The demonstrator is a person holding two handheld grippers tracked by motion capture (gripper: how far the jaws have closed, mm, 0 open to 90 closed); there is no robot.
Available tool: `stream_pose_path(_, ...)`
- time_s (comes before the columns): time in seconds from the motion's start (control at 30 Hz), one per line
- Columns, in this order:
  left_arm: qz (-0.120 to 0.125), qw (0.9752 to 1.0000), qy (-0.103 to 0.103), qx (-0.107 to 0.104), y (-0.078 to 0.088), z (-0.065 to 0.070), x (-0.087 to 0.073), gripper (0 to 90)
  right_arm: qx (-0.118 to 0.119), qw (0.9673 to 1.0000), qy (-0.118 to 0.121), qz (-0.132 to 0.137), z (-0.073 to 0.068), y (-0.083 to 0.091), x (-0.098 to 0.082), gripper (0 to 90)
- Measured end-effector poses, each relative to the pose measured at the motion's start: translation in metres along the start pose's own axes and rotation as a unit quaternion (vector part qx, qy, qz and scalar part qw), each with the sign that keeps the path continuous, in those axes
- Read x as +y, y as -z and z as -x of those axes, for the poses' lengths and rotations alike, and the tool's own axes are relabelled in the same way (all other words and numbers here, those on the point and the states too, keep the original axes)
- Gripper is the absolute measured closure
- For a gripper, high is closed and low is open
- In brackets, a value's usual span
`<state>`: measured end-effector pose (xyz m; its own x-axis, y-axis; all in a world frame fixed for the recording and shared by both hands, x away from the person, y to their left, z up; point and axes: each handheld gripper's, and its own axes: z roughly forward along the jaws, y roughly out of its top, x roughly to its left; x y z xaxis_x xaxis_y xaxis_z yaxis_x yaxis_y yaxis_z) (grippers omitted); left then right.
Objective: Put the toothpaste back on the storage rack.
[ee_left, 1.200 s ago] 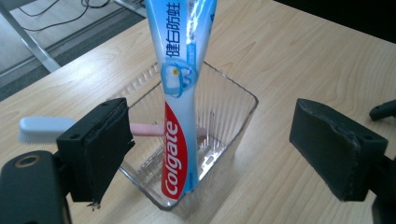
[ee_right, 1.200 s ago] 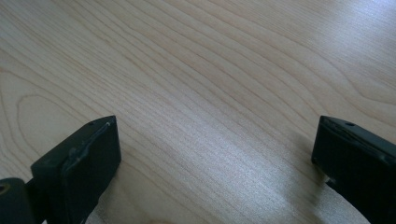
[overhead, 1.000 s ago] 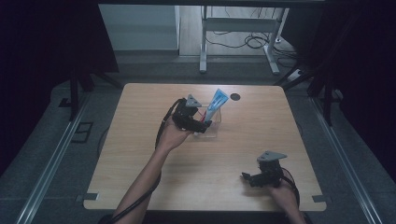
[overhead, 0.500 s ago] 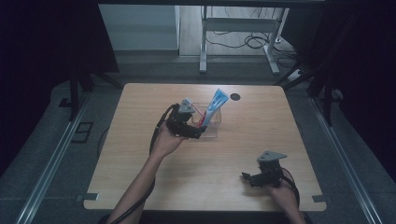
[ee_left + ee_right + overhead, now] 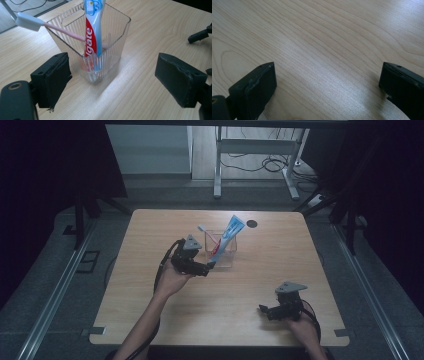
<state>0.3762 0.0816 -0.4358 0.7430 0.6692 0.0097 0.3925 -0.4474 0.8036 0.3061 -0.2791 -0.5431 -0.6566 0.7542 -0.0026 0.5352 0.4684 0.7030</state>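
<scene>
Backing off the clear cup (image 5: pixel 100 50), my left gripper (image 5: pixel 112 82) has released the toothpaste tube (image 5: pixel 93 32); both grippers gape empty; next, retreat clear.

High view: fixed above my side of the table (image 5: pixel 150 320), facing forward and down, far enough back to take in the whole top, the floor beyond and both my forearms. Left gripper view: rides my left gripper (image 5: pixel 115 82), looks along its jaws, close and low over the wood, facing the clear cup (image 5: pixel 100 67) from just in front. Right gripper view: rides my right gripper (image 5: pixel 327 85), tipped down, very close on bare tabletop (image 5: pixel 324 45). High and left views share the cup (image 5: pixel 222 251); the left view also catches a black piece of the other gripper at its right edge.
</scene>
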Motion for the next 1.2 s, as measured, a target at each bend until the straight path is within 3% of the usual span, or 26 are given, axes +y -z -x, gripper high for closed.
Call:
stream_pose_path(0.5, 0.002, 1.0, 0.004, 0.006, 0.018, 0.004, -0.028, 13.3, 0.0, 1.0, 0.0, 0.001, 0.0, 0.0, 0.0, 0.8)
stream_pose_path(1.2, -0.009, 0.9997, 0.02, 0.006, 0.025, 0.016, -0.081, 13.3, 0.0, 1.0, -0.002, 0.0, 0.0, 0.0, 0.0, 0.8)
